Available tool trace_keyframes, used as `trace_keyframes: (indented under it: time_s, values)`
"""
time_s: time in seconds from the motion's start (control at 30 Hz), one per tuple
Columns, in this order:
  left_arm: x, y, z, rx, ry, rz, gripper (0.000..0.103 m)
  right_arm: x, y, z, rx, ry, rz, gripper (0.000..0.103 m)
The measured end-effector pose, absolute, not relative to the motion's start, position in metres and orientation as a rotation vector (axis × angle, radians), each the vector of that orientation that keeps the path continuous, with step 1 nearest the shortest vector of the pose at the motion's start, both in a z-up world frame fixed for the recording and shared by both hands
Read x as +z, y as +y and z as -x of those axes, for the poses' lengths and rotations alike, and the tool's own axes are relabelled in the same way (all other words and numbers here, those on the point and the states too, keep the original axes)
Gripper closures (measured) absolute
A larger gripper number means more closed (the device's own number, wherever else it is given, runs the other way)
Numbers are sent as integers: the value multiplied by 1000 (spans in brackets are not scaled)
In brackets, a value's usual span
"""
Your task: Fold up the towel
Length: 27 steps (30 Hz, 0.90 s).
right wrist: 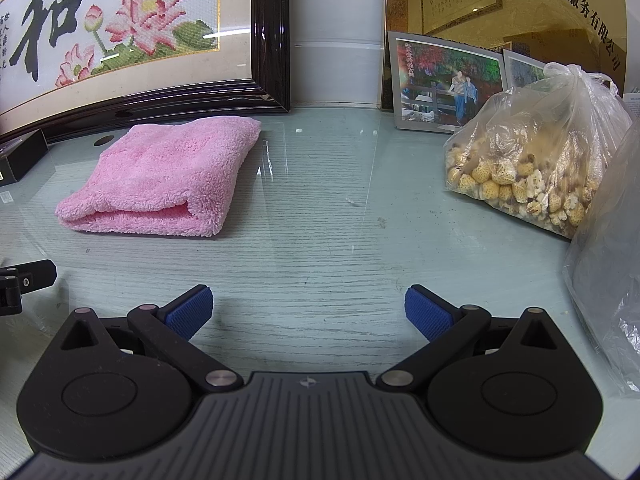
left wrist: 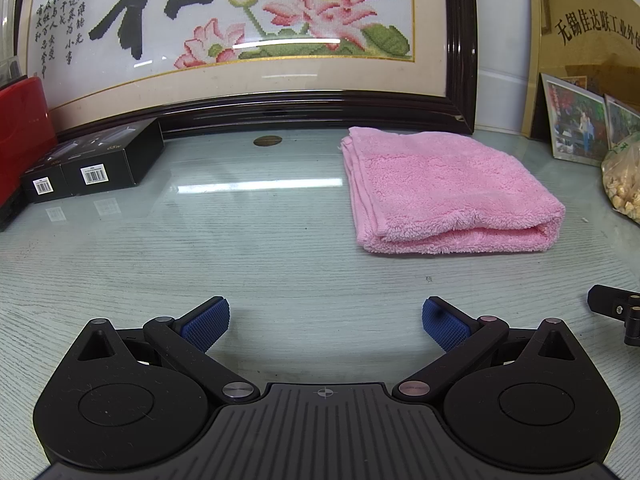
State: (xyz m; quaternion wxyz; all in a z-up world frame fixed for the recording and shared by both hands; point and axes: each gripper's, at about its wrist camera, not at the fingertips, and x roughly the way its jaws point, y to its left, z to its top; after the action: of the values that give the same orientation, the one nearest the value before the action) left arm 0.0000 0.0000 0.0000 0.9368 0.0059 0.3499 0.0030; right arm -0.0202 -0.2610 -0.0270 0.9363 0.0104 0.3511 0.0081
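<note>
Holding both tools wide open, we grip nothing. The left tool [left wrist: 325,326] and right tool [right wrist: 308,314] hover near us; the folded pink towel [left wrist: 444,192] lies farther on the tabletop [left wrist: 240,260].

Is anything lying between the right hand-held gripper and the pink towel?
No: in the right wrist view only bare tabletop separates the right hand-held gripper from the pink towel.

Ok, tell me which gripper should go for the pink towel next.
Probably left, narrowly. The pink towel lies just right of centre ahead of the left gripper, but far off to the left of the right gripper. Both stand open and empty over the glass tabletop.
</note>
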Motion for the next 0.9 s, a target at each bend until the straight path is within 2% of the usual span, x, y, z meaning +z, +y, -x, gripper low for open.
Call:
trace_keyframes:
  time_s: [0.9]
  values:
    - [-4, -6, 1, 6, 715, -12, 0, -27, -261, 21, 16, 717, -21, 0]
